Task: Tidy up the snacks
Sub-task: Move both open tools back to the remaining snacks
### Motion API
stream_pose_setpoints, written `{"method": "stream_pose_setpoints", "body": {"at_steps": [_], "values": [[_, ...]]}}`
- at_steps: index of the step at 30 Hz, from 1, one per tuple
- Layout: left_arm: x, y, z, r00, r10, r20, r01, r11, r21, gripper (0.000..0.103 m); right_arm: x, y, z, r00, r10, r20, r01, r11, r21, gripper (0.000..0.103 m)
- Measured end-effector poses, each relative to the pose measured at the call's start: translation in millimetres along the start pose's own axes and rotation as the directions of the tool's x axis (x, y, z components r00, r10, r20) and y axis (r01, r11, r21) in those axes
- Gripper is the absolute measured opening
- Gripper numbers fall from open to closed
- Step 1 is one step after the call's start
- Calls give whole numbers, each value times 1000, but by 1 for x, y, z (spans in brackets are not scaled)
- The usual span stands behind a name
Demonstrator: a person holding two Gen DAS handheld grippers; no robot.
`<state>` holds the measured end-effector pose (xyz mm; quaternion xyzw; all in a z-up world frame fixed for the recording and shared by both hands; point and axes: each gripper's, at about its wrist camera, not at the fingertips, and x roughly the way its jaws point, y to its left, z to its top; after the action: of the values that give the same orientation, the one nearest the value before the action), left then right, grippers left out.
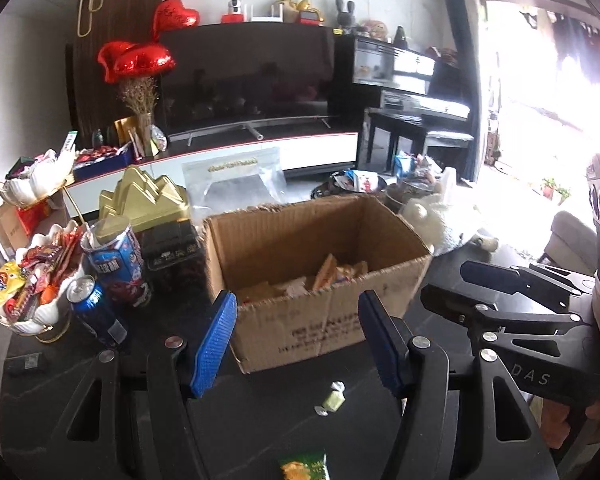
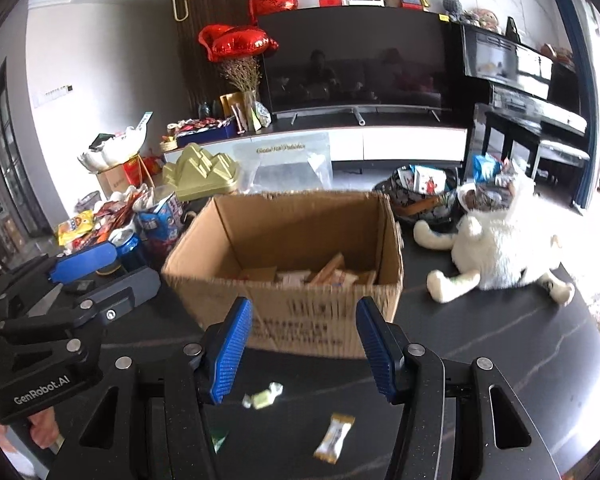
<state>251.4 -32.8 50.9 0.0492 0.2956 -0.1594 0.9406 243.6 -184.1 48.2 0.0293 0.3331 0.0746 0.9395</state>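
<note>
An open cardboard box [image 1: 324, 312] stands on the dark table [image 1: 260, 420] with several snack packets inside; it also shows in the right wrist view [image 2: 324, 320]. A pale green wrapped candy [image 1: 332, 400] lies on the table in front of the box, also in the right wrist view [image 2: 262, 396]. A gold-and-white wrapped snack [image 2: 334, 438] lies near it. A green snack packet [image 1: 304, 466] lies at the bottom edge. My left gripper [image 1: 300, 340] is open and empty above the candy. My right gripper [image 2: 304, 352] is open and empty, just before the box.
A white shell dish of snacks [image 1: 32, 280], a blue can [image 1: 96, 312] and a blue snack tube [image 1: 116, 256] stand left of the box. A white plush toy [image 2: 496, 248] lies right of it. A gold box [image 1: 148, 200] and bowls of packets [image 2: 420, 192] stand behind.
</note>
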Motion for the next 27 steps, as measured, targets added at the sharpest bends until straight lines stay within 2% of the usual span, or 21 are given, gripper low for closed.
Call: {"method": "stream_pose_setpoints", "body": {"at_steps": [6, 13, 27], "values": [[11, -5, -27, 998, -39, -56, 39, 999, -3, 62, -1, -2, -28, 999, -34, -22, 35, 999, 15, 56], [35, -15, -55, 987, -67, -148, 70, 997, 21, 62, 20, -12, -62, 993, -26, -115, 31, 999, 42, 56], [78, -22, -93, 954, -94, -284, 118, 991, 67, 61, 61, -29, -107, 964, -13, -267, 47, 991, 122, 55]]}}
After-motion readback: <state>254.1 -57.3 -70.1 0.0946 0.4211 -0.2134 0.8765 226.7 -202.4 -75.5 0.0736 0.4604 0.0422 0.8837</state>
